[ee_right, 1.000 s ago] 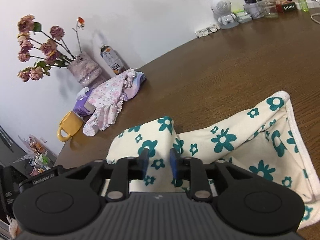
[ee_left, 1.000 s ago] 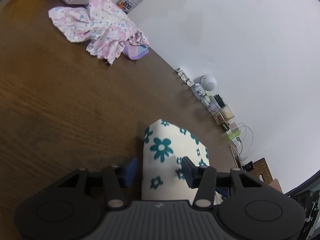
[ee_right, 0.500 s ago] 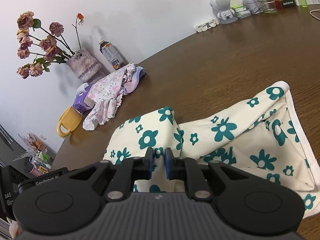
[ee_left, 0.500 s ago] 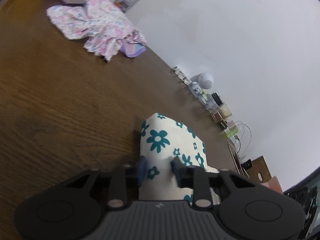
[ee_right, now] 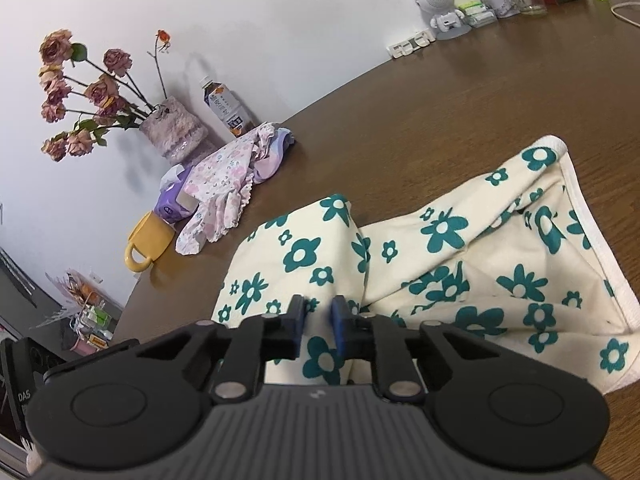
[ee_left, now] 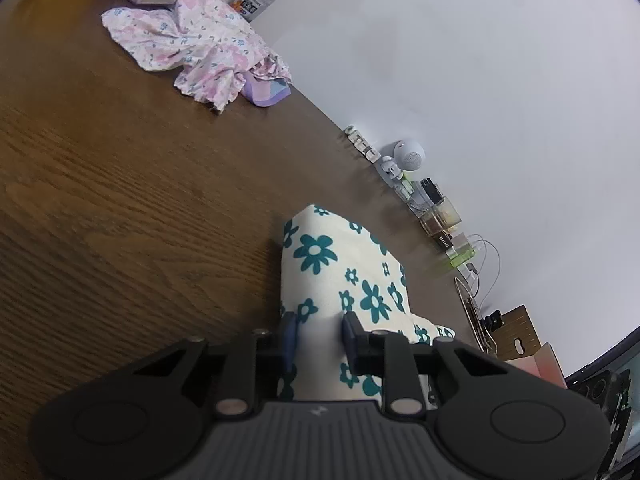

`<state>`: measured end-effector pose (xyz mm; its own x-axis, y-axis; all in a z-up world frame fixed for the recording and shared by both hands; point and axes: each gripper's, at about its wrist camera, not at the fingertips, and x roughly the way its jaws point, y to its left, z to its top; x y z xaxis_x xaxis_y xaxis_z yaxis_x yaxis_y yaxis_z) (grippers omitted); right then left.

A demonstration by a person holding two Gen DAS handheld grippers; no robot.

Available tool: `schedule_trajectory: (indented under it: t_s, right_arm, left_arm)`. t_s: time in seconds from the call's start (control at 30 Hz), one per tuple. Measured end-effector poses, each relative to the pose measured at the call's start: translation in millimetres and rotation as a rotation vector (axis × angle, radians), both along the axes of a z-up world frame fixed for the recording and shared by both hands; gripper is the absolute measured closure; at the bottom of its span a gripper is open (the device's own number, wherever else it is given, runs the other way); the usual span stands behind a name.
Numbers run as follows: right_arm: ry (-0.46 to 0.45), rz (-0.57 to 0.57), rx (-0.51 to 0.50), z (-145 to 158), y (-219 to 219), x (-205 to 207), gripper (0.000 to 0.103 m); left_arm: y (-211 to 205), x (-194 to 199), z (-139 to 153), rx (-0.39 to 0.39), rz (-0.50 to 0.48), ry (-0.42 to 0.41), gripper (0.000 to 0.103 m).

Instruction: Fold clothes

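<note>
A cream cloth with teal flowers lies rumpled on the brown wooden table, with one fold standing up in a ridge. My right gripper is closing, its blue pads pinching that ridge at the cloth's near edge. In the left wrist view the same cloth rises in a tent shape. My left gripper straddles its near end, jaws closing with cloth between them and a visible gap still there.
A crumpled pink floral garment lies at the far side, next to a purple tissue pack, a yellow mug, a drink bottle and a vase of dried roses. Small jars and a white robot figure line the wall.
Both grippers have narrowed around the floral cloth. The left jaws went from wide to a moderate gap. The right jaws went from a small gap to a pinch.
</note>
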<state>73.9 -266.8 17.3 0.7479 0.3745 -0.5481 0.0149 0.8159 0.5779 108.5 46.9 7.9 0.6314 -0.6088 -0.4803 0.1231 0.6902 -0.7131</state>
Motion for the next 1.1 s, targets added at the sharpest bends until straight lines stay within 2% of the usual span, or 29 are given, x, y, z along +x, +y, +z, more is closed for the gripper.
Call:
schedule_trajectory:
  t_s: [0.1, 0.13, 0.17, 0.2, 0.23, 0.3, 0.37, 0.4, 0.47, 0.53, 0.63, 0.7, 0.73, 0.77, 0.8, 0.87, 0.93, 0.97, 1.0, 1.1]
  right_arm:
    - [0.0, -0.001, 0.004, 1.5, -0.3, -3.0, 0.088]
    - [0.0, -0.001, 0.006, 2.4, -0.7, -4.7, 0.082]
    - [-0.001, -0.001, 0.01, 3.8, -1.4, -7.1, 0.07]
    - [-0.004, 0.004, 0.009, 4.9, -1.2, -9.9, 0.062]
    - [-0.007, 0.01, 0.002, 5.8, -0.6, -12.8, 0.059]
    - [-0.011, 0.02, -0.012, 7.3, 0.7, -18.3, 0.06]
    - [-0.002, 0.027, -0.008, 6.0, 1.1, -20.7, 0.066]
    - [0.005, 0.029, -0.004, 4.9, 1.0, -21.2, 0.075]
    - [0.012, 0.023, -0.005, 3.3, 1.1, -22.2, 0.083]
    - [0.011, 0.022, -0.007, 2.4, 1.4, -22.9, 0.086]
    - [0.01, 0.023, -0.005, 2.4, 1.5, -24.6, 0.086]
    - [0.01, 0.021, 0.0, 3.0, 0.6, -26.4, 0.08]
    - [0.009, 0.018, 0.003, 3.7, -0.1, -28.0, 0.072]
    - [0.006, 0.017, 0.005, 4.1, -0.8, -29.3, 0.063]
    - [0.006, 0.014, 0.001, 4.3, -1.4, -29.9, 0.061]
    - [0.014, 0.013, 0.0, 3.8, -1.8, -29.9, 0.061]
    - [0.023, 0.022, 0.001, 2.7, -0.5, -29.6, 0.064]
    - [0.026, 0.028, 0.001, 2.0, 0.4, -29.5, 0.073]
    - [0.028, 0.032, 0.001, 1.3, 1.3, -29.4, 0.076]
    - [0.03, 0.032, 0.0, 0.5, 1.8, -30.8, 0.077]
  left_arm:
    - [1.8, -4.5, 2.1, 0.008, 0.025, -0.005, 0.073]
    - [2.6, -6.8, 3.6, 0.016, 0.03, -0.013, 0.073]
    - [3.1, -9.6, 5.1, 0.027, 0.027, -0.023, 0.073]
    - [3.5, -12.2, 6.1, 0.041, 0.02, -0.027, 0.073]
    - [4.1, -14.1, 6.1, 0.047, 0.012, -0.025, 0.073]
    - [5.3, -17.0, 5.0, 0.044, -0.002, -0.014, 0.073]
    - [5.5, -19.1, 4.4, 0.037, -0.008, -0.005, 0.073]
    - [5.1, -20.0, 4.5, 0.037, -0.011, -0.006, 0.073]
    - [4.5, -20.8, 3.8, 0.038, -0.011, -0.01, 0.076]
    - [4.0, -21.3, 2.9, 0.039, -0.01, -0.013, 0.079]
    - [4.9, -22.9, 2.9, 0.032, -0.001, -0.004, 0.075]
    - [6.3, -25.0, 3.1, 0.025, 0.002, 0.001, 0.071]
    - [6.6, -25.9, 2.9, 0.024, -0.001, 0.004, 0.064]
    - [6.9, -26.9, 2.7, 0.022, -0.004, 0.007, 0.062]
    - [6.8, -27.6, 1.9, 0.023, -0.005, 0.014, 0.061]
    - [6.7, -28.7, -0.4, 0.015, -0.01, 0.022, 0.062]
    - [6.5, -29.8, -1.8, 0.01, -0.017, 0.02, 0.069]
    - [6.1, -30.5, -1.7, 0.015, -0.021, 0.014, 0.069]
    - [5.8, -31.3, -1.4, 0.019, -0.023, 0.009, 0.07]
    - [7.9, -32.8, -1.8, 0.008, -0.013, 0.021, 0.067]
